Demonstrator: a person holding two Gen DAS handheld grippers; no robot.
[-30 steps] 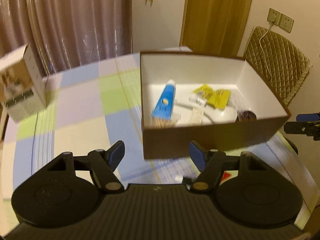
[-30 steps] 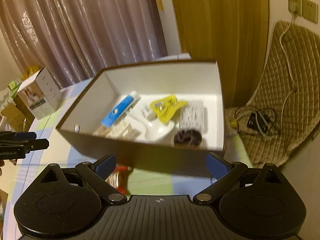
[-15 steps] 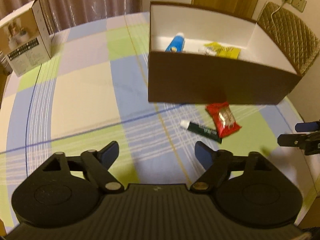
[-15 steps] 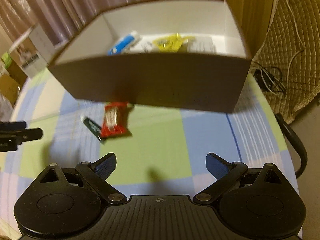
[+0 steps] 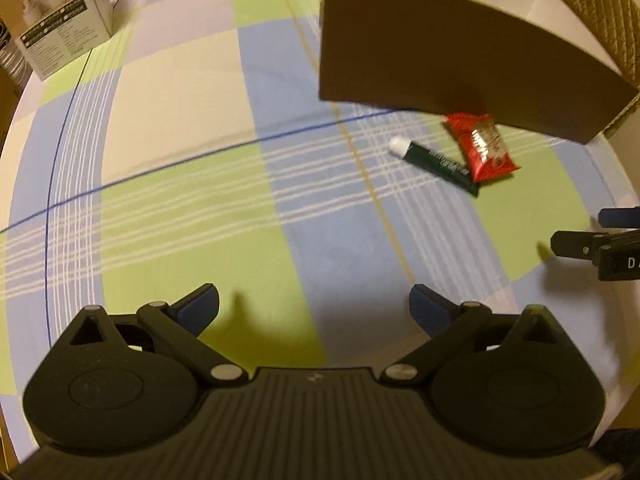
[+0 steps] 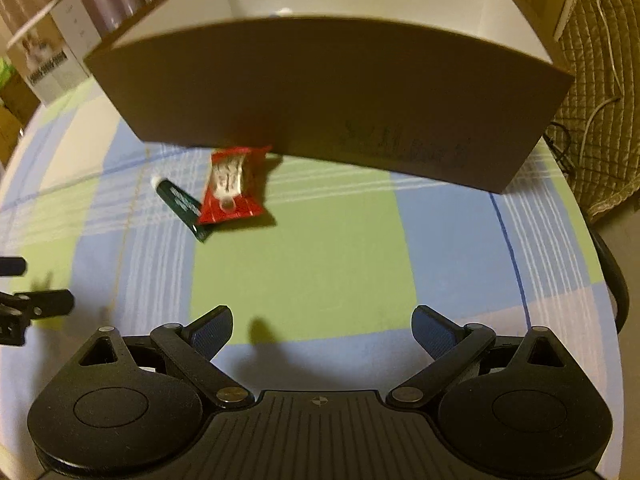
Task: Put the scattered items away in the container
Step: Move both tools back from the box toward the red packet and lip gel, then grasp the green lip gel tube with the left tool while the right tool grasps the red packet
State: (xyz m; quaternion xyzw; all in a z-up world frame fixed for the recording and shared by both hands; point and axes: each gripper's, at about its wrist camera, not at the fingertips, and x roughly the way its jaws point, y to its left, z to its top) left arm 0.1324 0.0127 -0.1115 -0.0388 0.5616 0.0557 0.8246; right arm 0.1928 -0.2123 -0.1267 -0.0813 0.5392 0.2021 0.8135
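Note:
A brown cardboard box [image 5: 452,60] [image 6: 320,88] with white inner walls stands on the checked tablecloth. Just in front of it lie a red snack packet [image 5: 482,146] [image 6: 232,186] and a dark green tube with a white cap [image 5: 434,164] [image 6: 180,204], the packet overlapping the tube's end. My left gripper [image 5: 314,306] hovers over bare cloth nearer than both, jaws still opening, nothing between them. My right gripper [image 6: 322,326] hangs wide open and empty over the cloth, right of the items. Each gripper shows at the other view's edge. The box's contents are hidden.
A white carton with a printed picture [image 5: 56,28] [image 6: 48,60] stands at the far left of the table. A quilted chair [image 6: 600,92] with a cable sits beyond the table's right edge [image 6: 592,240].
Both views have tipped downward and sunk toward the table; the box's inside has dropped from sight and the packet and tube have come into view. The left jaws have widened.

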